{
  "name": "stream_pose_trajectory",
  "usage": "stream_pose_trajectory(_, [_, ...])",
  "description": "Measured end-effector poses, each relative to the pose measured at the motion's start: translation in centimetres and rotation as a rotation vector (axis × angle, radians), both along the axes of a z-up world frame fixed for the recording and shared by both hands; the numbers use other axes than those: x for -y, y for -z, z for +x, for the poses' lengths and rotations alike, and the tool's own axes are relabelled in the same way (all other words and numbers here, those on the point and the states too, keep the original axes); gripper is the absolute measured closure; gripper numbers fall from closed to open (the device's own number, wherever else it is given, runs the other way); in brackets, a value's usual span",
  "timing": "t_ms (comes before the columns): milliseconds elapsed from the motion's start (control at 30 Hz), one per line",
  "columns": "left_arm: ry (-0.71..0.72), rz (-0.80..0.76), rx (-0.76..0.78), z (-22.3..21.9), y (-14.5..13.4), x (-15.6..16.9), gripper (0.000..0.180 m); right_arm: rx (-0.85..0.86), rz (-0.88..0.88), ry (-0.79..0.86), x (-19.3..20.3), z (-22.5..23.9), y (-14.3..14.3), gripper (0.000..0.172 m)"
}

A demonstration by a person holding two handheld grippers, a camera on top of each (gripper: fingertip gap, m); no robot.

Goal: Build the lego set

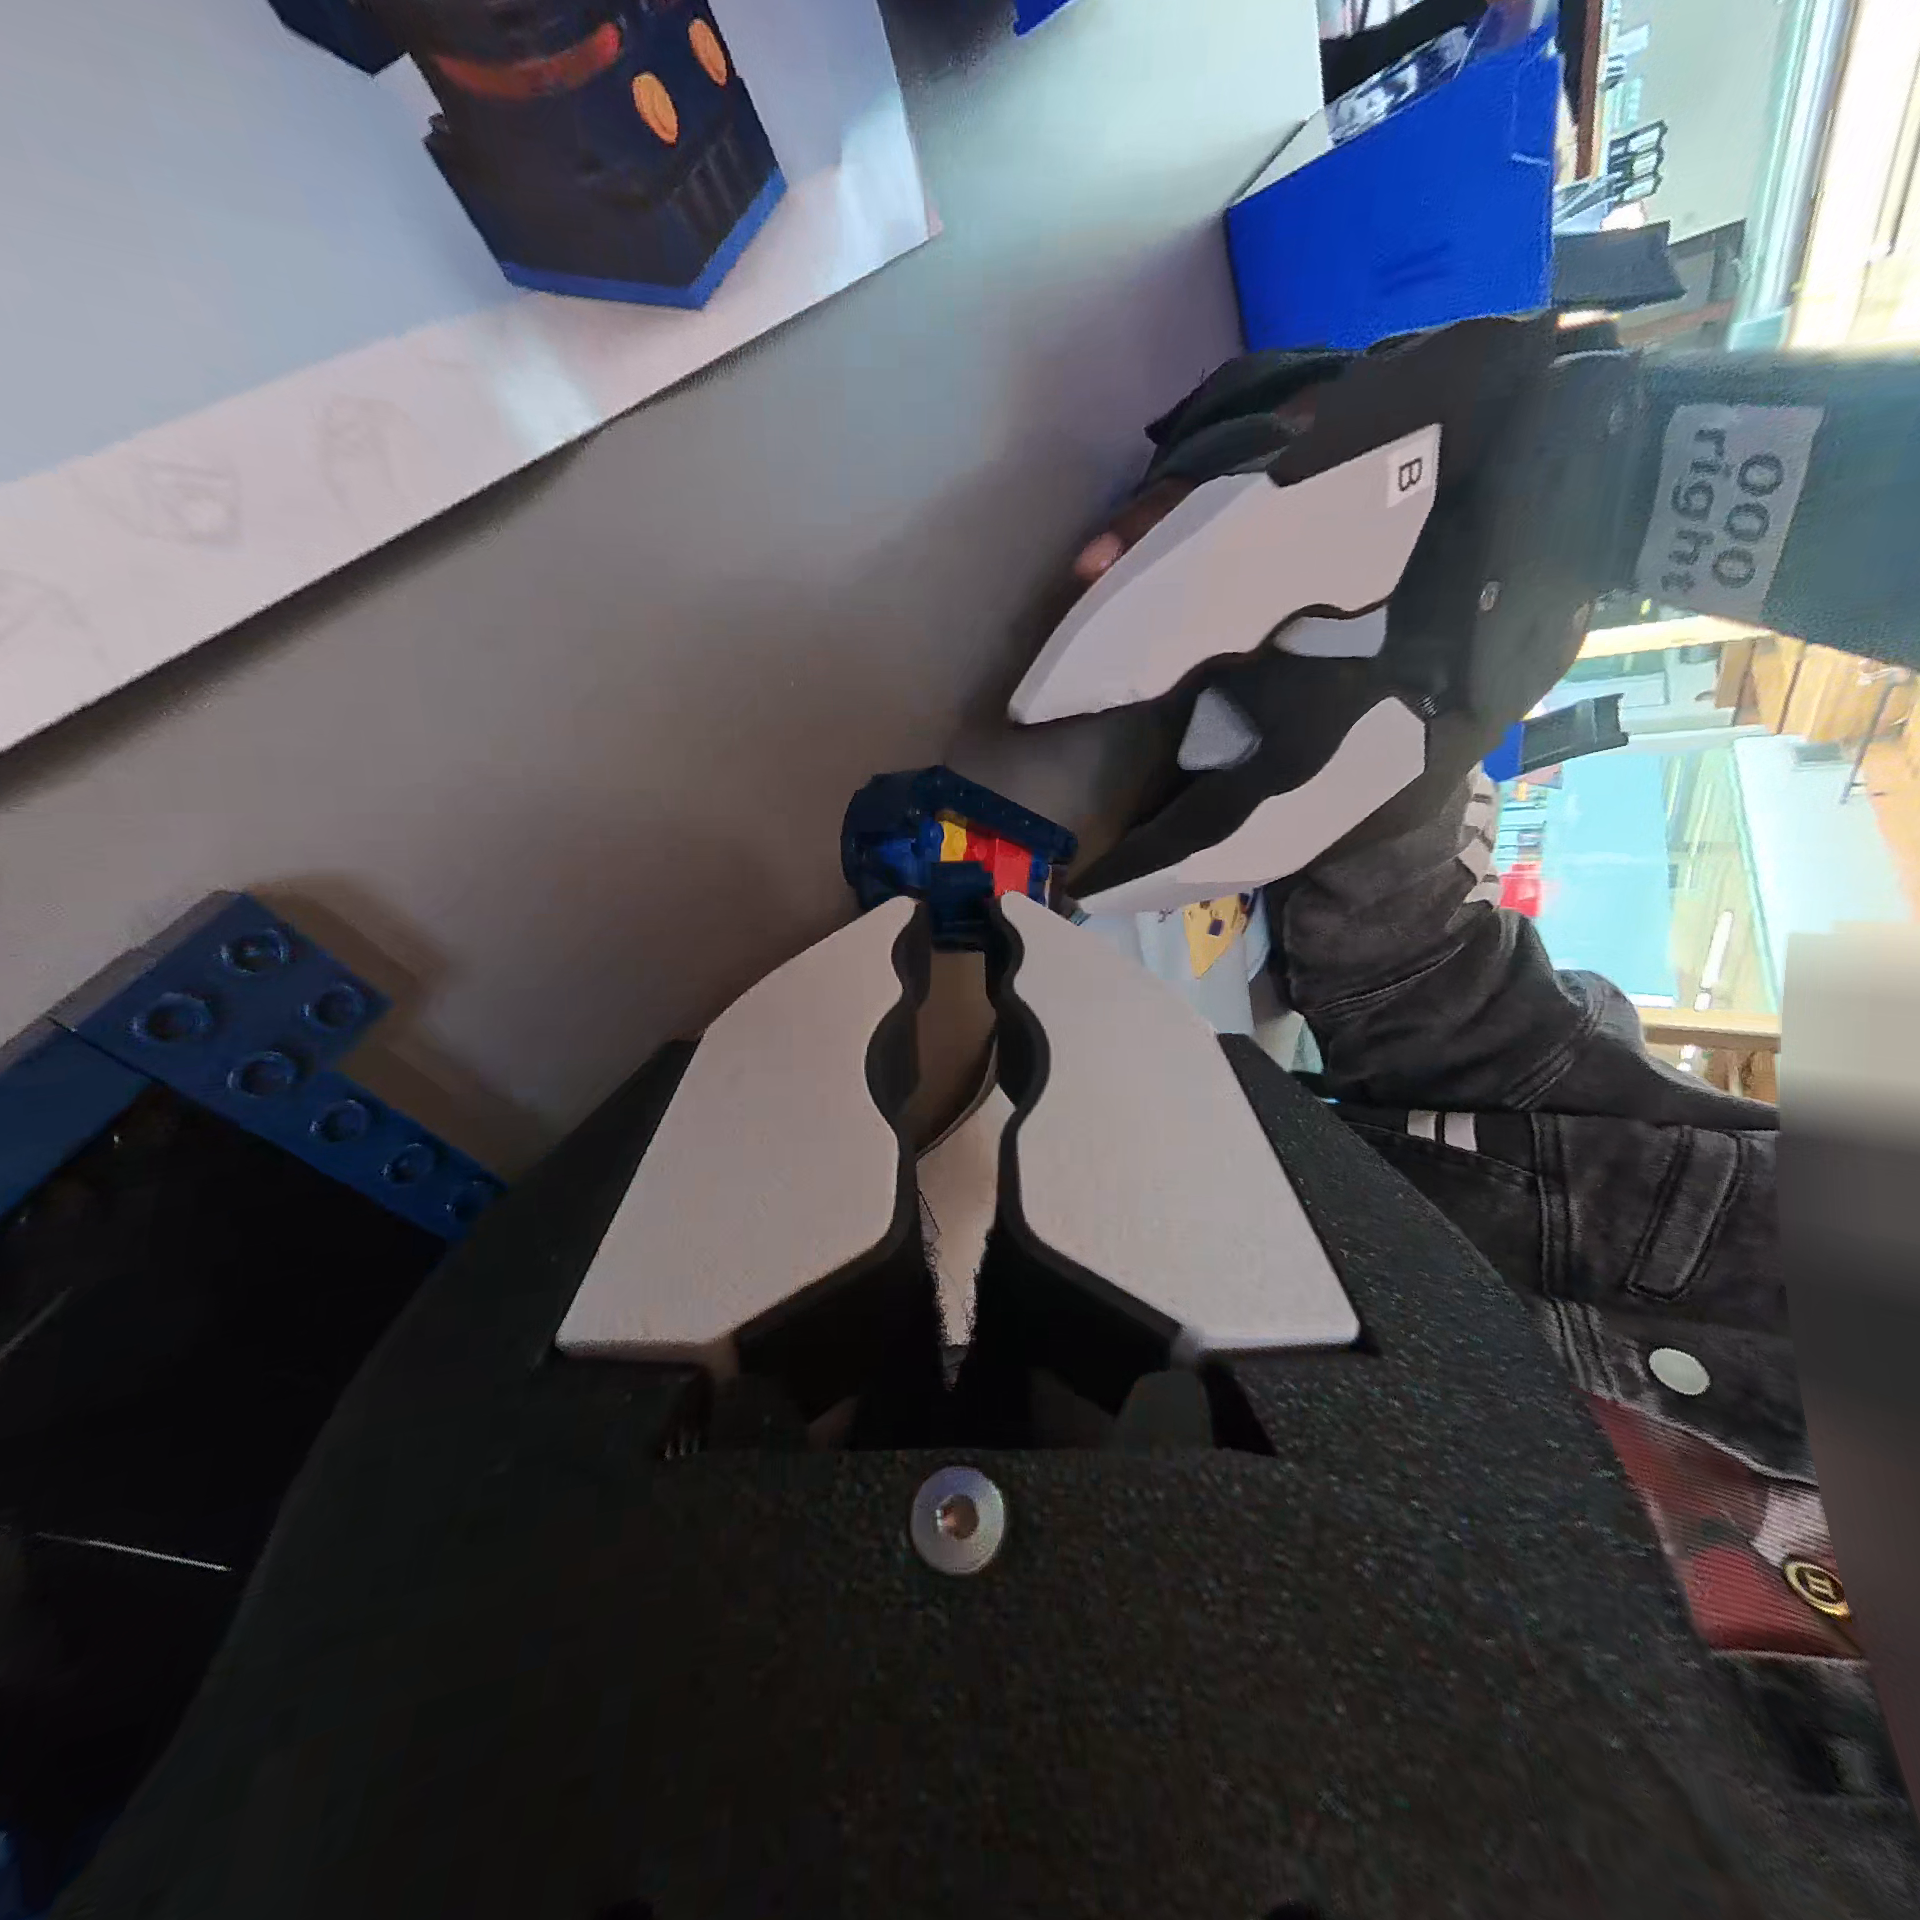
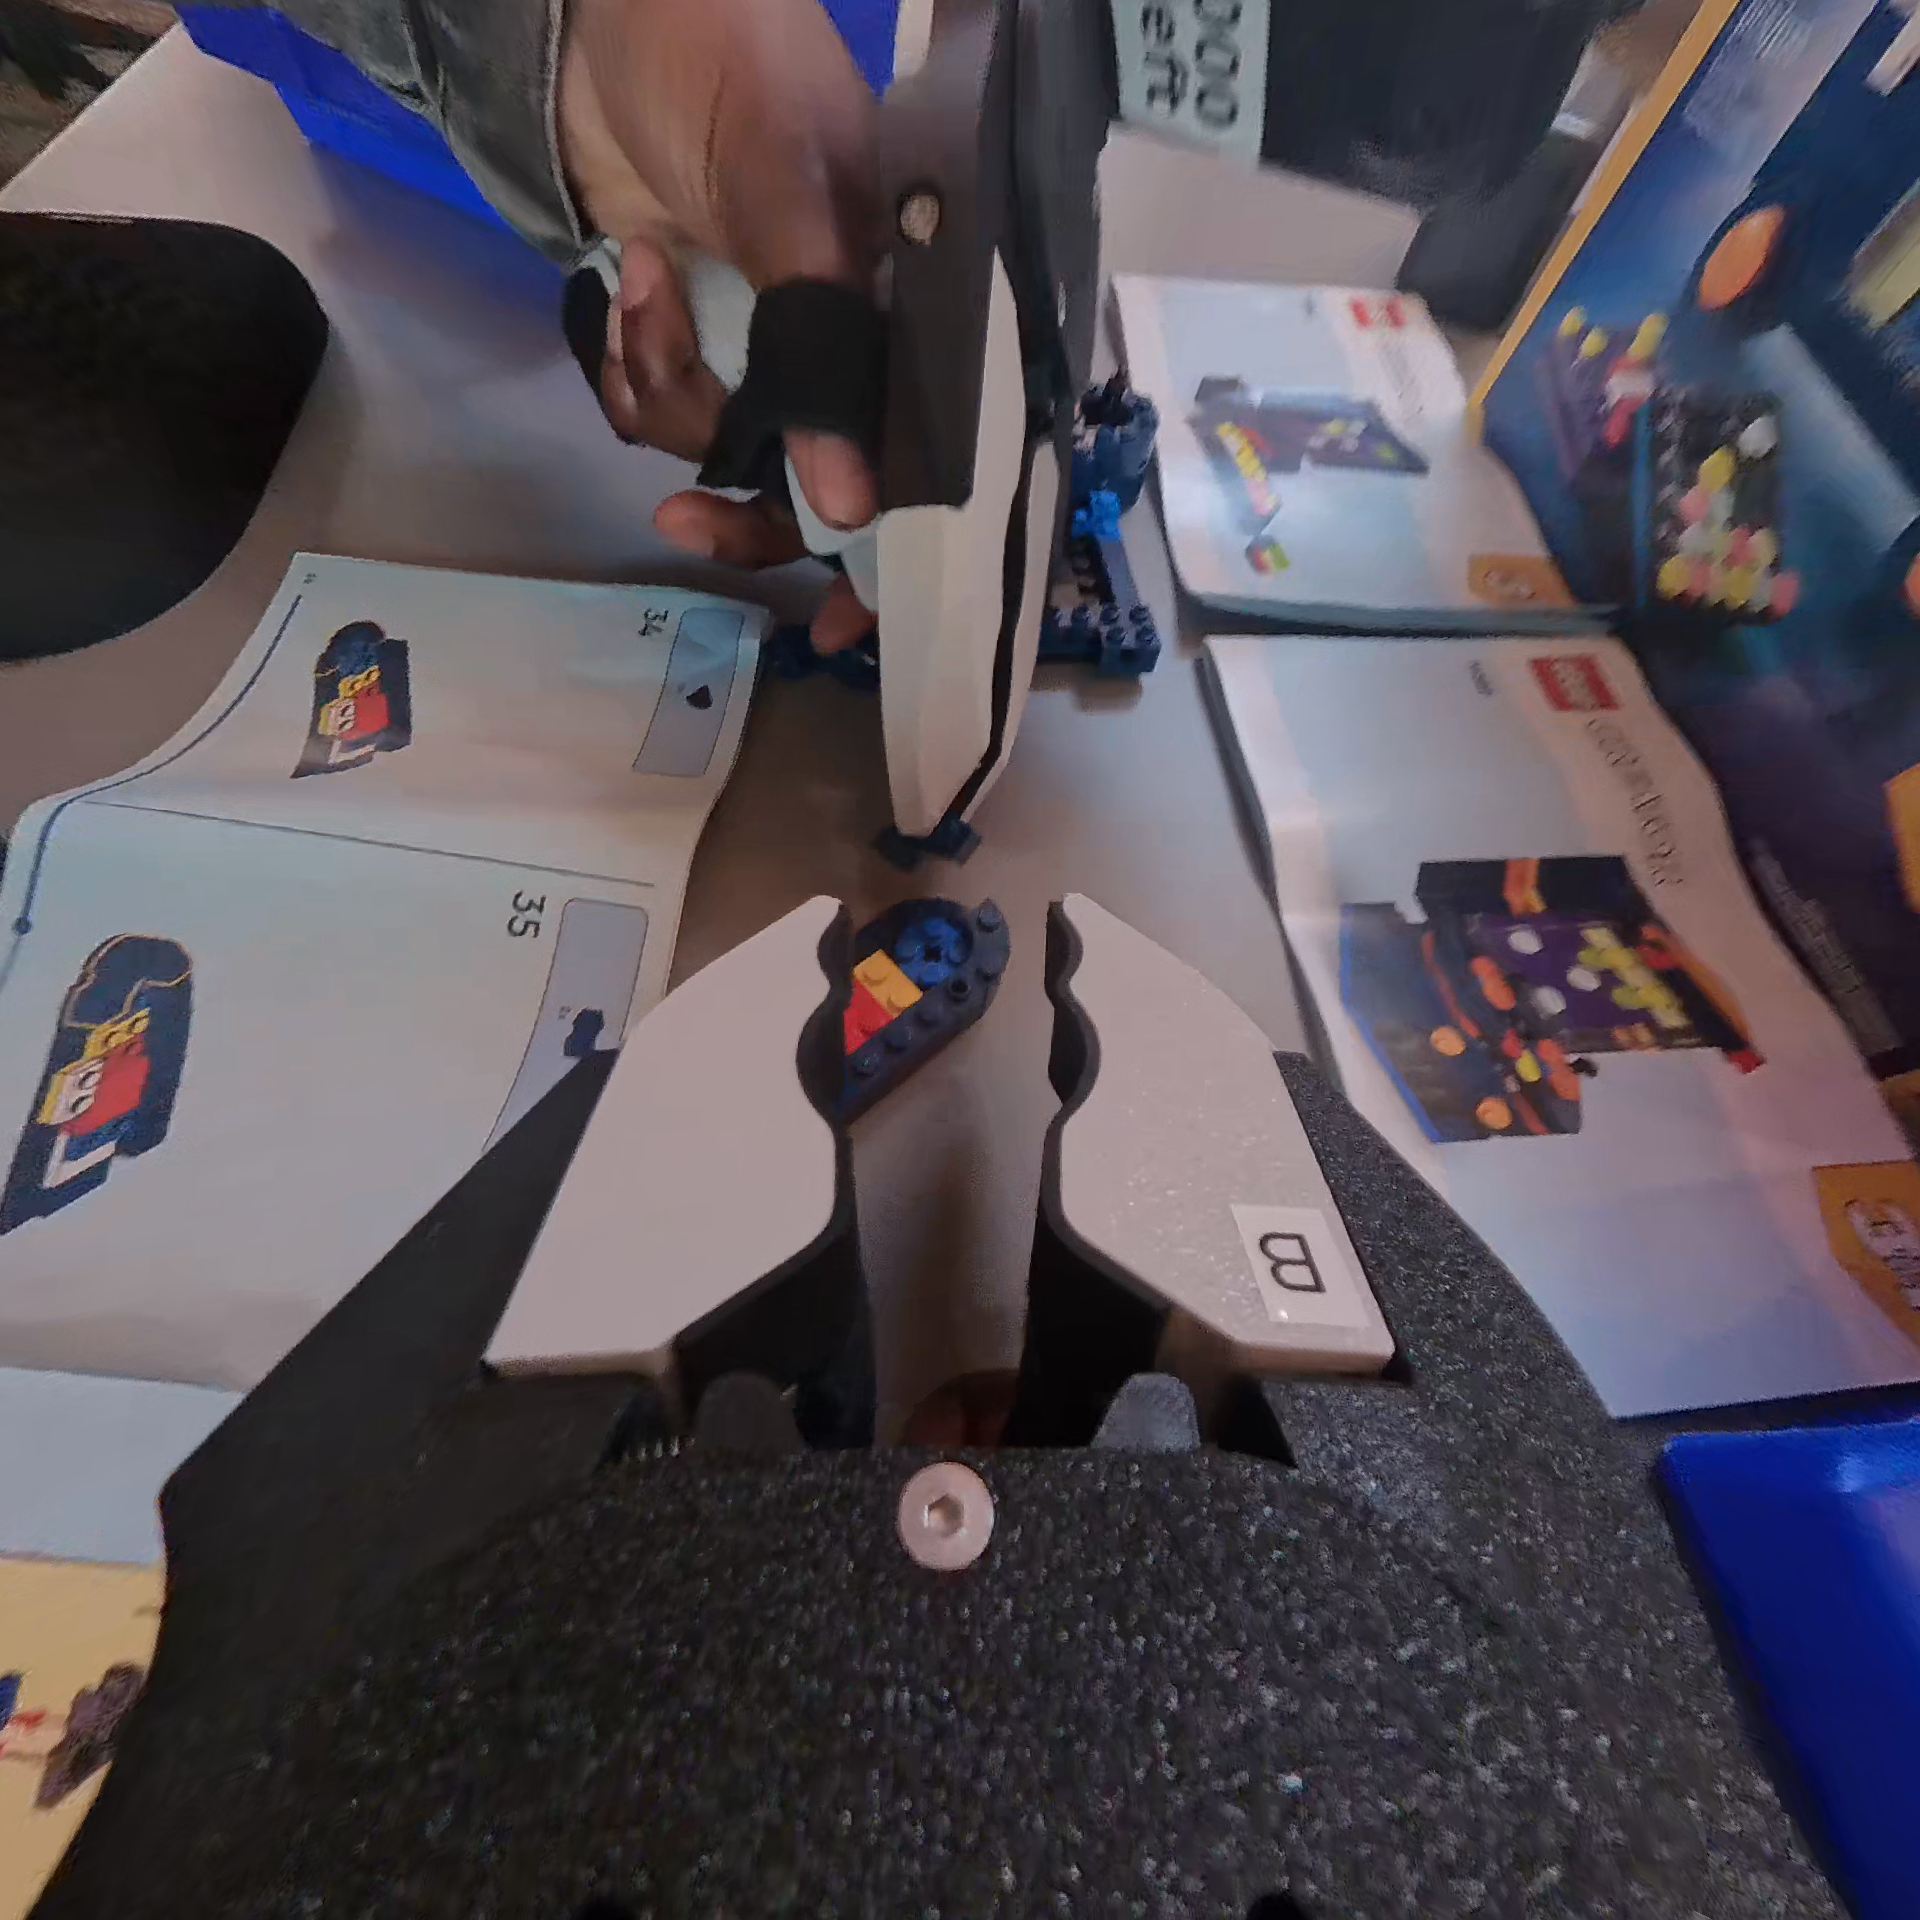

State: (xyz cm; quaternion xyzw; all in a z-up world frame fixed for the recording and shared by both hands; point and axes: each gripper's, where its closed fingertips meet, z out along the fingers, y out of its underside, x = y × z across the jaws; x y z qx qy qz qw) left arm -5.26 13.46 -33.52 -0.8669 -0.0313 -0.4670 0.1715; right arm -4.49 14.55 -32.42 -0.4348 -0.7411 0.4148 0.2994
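Note:
A small brick assembly (image 2: pixel 920 997), a dark blue rim with red, yellow and blue bricks inside, lies on the grey table (image 2: pixel 1122 831). My right gripper (image 2: pixel 951 935) is open around it. The assembly sits close against the left finger (image 2: pixel 727 1091), and the right finger stands clear of it. My left gripper (image 1: pixel 958 914) is shut on a small dark blue piece (image 1: pixel 956 920), just in front of the assembly (image 1: pixel 956 842). In the right wrist view the left gripper (image 2: pixel 928 826) comes down from above with that piece (image 2: pixel 925 840) at its tips. The right gripper (image 1: pixel 1049 805) shows open in the left wrist view.
An open instruction booklet (image 2: pixel 364 831) lies at the left and two more booklets (image 2: pixel 1507 935) at the right, beside a printed box (image 2: pixel 1714 416). A blue brick build (image 2: pixel 1107 540) stands behind the left gripper. A dark blue plate (image 1: pixel 281 1039) is near my left gripper. A hand (image 2: pixel 727 312) holds it. My two grippers' fingertips are within a few centimetres of each other. From the left gripper's tips to the dark blue plate (image 1: pixel 281 1039) is close to 9 cm. Look for it in the right wrist view (image 2: pixel 1117 624) too.

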Motion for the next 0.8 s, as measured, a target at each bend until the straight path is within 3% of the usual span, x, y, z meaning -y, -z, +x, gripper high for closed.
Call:
stream_pose_trajectory(200, [-0.055, -0.008, 0.122, 0.0, -0.5, 0.0, 0.171, -0.086, 0.169, -0.003, 1.2, -1.4, -0.6, 0.142])
stream_pose_trajectory(500, [-0.054, -0.004, 0.173, 0.4, -0.4, 0.0, 0.171, -0.050, 0.274, -0.014, 1.7, -1.8, 0.3, 0.151])
stream_pose_trajectory(800, [-0.052, 0.004, 0.201, 0.2, -0.5, 0.1, 0.171, -0.028, 0.302, -0.005, 1.4, -1.7, 0.6, 0.148])
